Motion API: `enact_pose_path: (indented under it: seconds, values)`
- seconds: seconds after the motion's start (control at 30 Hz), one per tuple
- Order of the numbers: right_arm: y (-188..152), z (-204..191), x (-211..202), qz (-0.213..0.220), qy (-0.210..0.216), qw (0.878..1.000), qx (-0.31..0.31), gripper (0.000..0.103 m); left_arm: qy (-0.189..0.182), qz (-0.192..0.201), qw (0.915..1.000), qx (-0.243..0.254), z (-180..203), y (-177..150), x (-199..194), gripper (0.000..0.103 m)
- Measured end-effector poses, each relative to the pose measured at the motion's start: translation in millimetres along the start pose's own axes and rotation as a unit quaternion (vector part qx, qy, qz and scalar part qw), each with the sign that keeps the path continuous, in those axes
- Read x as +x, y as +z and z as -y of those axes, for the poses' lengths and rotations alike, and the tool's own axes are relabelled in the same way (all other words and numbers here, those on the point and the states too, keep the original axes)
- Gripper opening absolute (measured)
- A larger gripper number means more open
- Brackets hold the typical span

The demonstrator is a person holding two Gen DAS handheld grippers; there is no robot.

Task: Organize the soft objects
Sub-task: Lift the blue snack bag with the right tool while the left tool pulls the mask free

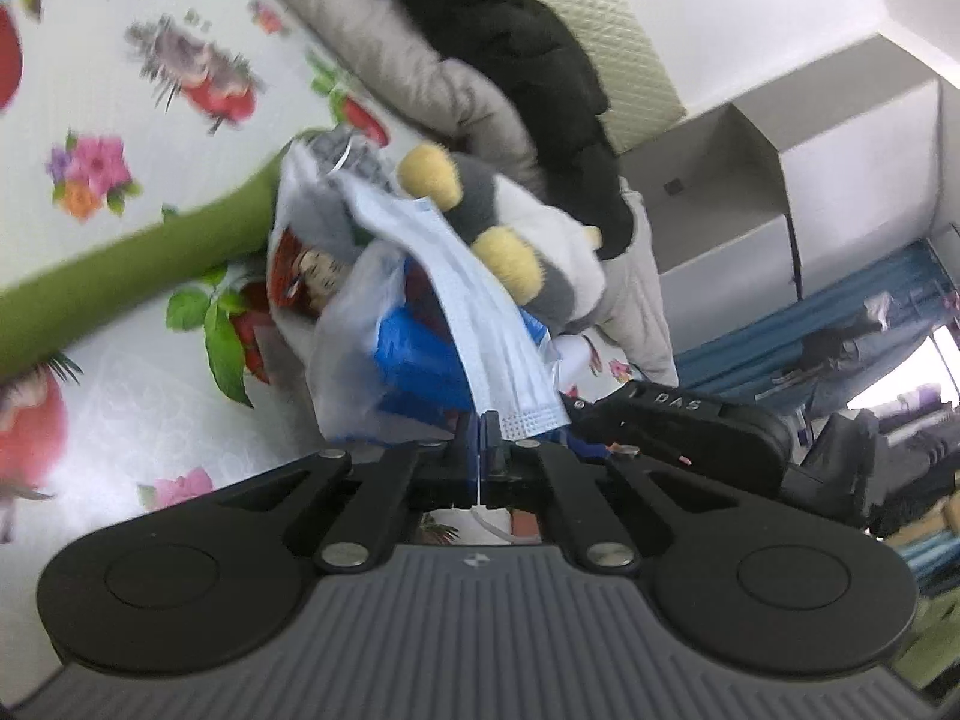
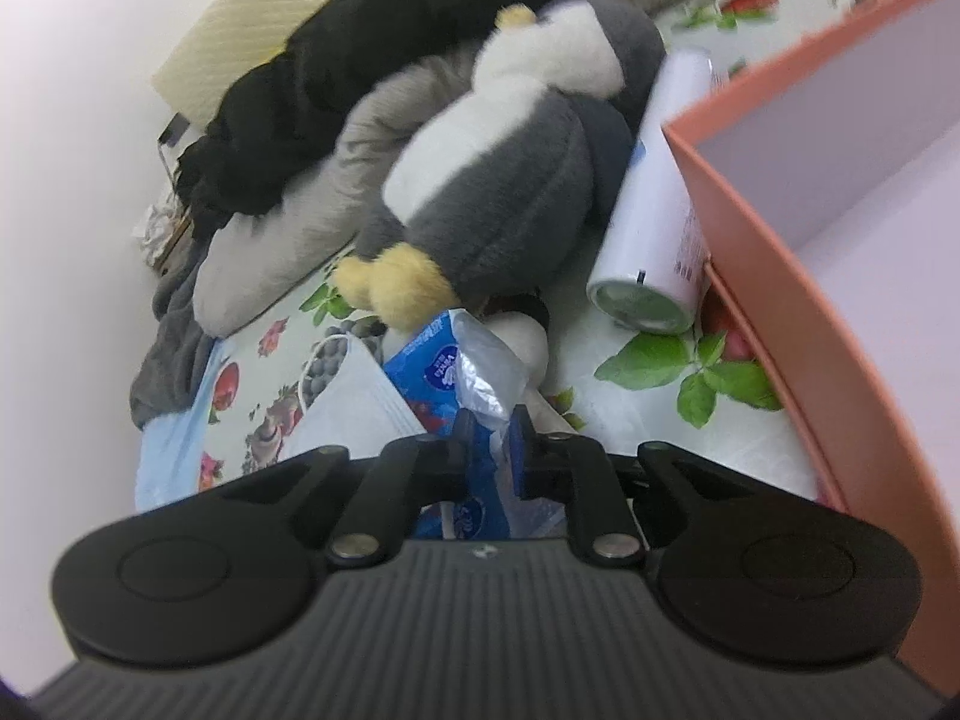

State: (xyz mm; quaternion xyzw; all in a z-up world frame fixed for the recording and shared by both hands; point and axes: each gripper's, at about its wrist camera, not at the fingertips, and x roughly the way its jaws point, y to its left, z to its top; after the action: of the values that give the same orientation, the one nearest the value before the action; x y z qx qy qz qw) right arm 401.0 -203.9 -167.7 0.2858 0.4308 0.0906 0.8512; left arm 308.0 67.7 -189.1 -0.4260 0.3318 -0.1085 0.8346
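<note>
My left gripper (image 1: 485,427) is shut on the edge of a light blue face mask (image 1: 480,312), which hangs up and away from the jaws. Behind it lie a clear plastic bag (image 1: 342,348) with blue tissue packs and a grey, white and yellow plush penguin (image 1: 510,222). My right gripper (image 2: 493,438) is shut on the clear plastic bag (image 2: 480,372) holding blue tissue packs (image 2: 429,369). The plush penguin (image 2: 498,180) lies just beyond it on the flowered bed sheet (image 2: 600,354). The right gripper's black body shows in the left wrist view (image 1: 678,426).
A pink open box (image 2: 840,228) stands at the right. A white spray can (image 2: 660,210) lies between it and the penguin. A black jacket (image 2: 360,72), grey pillow (image 2: 312,198) and cream cushion (image 2: 240,18) lie behind. A green roll (image 1: 132,276) lies left.
</note>
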Motion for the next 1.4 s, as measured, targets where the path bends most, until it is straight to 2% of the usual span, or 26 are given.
enact_pose_path:
  seconds: [0.17, 0.37, 0.5, 0.57, 0.7, 0.9, 1.03, 1.2, 1.3, 1.4]
  values:
    - [-11.1, -1.4, -28.2, 0.015, -0.018, 1.0, -0.021, 0.014, -0.007, 0.011, 0.999, 0.042, 24.2, 2.4, -47.1, 0.0]
    - [-34.4, 2.2, -62.5, 0.018, -0.033, 0.999, -0.017, 0.014, -0.013, 0.022, 0.9964, 0.081, 45.2, -14.3, -109.5, 0.0]
    - [-54.7, -1.3, -86.2, 0.022, -0.053, 0.998, -0.039, 0.014, 0.002, 0.012, 0.9963, 0.085, 36.6, -35.8, -140.6, 0.0]
    - [-65.3, -1.4, -95.7, 0.024, -0.064, 0.996, -0.05, 0.014, 0.022, 0.003, 0.9964, 0.082, 25.0, -46.9, -151.9, 0.0]
    - [-91.1, 0.5, -109.6, 0.014, -0.081, 0.995, -0.064, 0.014, 0.041, -0.023, 0.9976, 0.05, -6.9, -65.3, -164.6, 0.0]
    - [-124.8, 2.8, -123.5, 0.001, -0.1, 0.991, -0.089, 0.014, 0.088, -0.031, 0.9925, 0.08, -21.4, -86.0, -178.2, 0.0]
    - [-140.2, 7.4, -132.9, -0.009, -0.105, 0.99, -0.093, 0.014, 0.11, -0.028, 0.9906, 0.076, -29.2, -89.7, -184.4, 0.0]
    - [-151.1, 10.4, -140.3, -0.017, -0.106, 0.989, -0.107, 0.014, 0.158, -0.028, 0.9837, 0.081, -37.1, -95.3, -184.9, 0.0]
    - [-154.7, 13.1, -141.9, -0.026, -0.091, 0.99, -0.107, 0.017, 0.183, -0.028, 0.9792, 0.084, -39.7, -100.4, -184.9, 0.0]
    - [-157.4, 16.4, -142.5, -0.033, -0.078, 0.991, -0.108, 0.025, 0.204, -0.028, 0.9758, 0.074, -44.0, -105.1, -185.0, 0.001]
